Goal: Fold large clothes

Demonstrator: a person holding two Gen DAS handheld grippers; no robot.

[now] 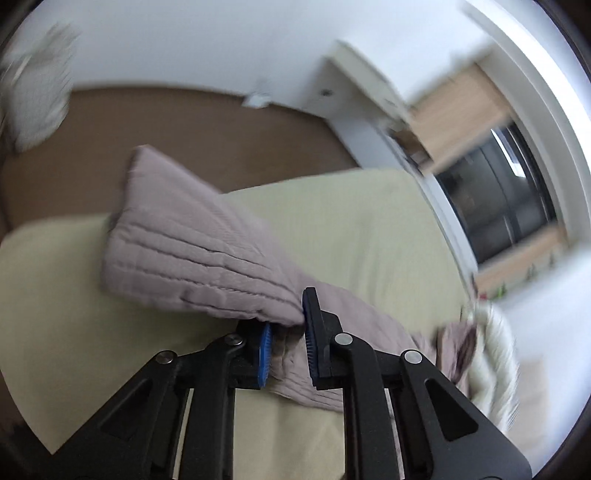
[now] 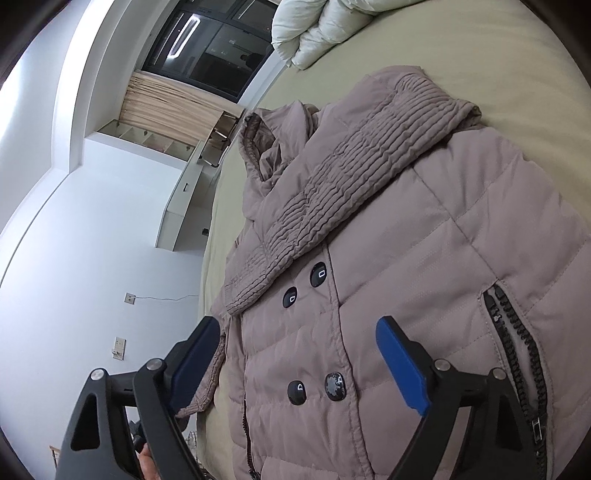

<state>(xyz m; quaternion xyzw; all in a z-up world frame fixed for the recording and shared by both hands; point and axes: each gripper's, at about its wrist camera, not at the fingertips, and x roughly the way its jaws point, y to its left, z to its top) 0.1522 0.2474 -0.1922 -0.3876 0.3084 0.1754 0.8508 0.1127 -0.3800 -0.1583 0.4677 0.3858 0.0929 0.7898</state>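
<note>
The left gripper (image 1: 286,338) is gripping a fold of the coat (image 1: 192,251), its blue fingers (image 1: 309,332) clenched on the mauve quilted cloth just above the bed (image 1: 369,229). From the pinch, a ribbed, stitched panel of the coat is rising up and away to the left, lifted off the sheet, while the rest is trailing down to the right toward a white duvet (image 1: 491,354) at the bed's right edge. This view is blurring, so finer detail is hard to read. A brown headboard (image 1: 184,122) is standing behind the bed, with a white pillow (image 1: 37,96) at its far left corner.

In the right wrist view, the coat (image 2: 424,258) is lying front up across the yellow-green bed (image 2: 498,55), its body spreading from the bed's left edge toward the right. Its ribbed collar (image 2: 351,177) is running diagonally over the chest, and four black buttons (image 2: 317,275) are sitting in two pairs down the front. A black zip (image 2: 517,350) is showing on the right side. The right gripper (image 2: 299,365) is hovering over the lower front with its fingers (image 2: 400,365) released and spread wide, holding nothing; the left one is beside the coat's edge near the bed's left edge. The duvet (image 2: 317,29) is bunching at the far edge.
</note>
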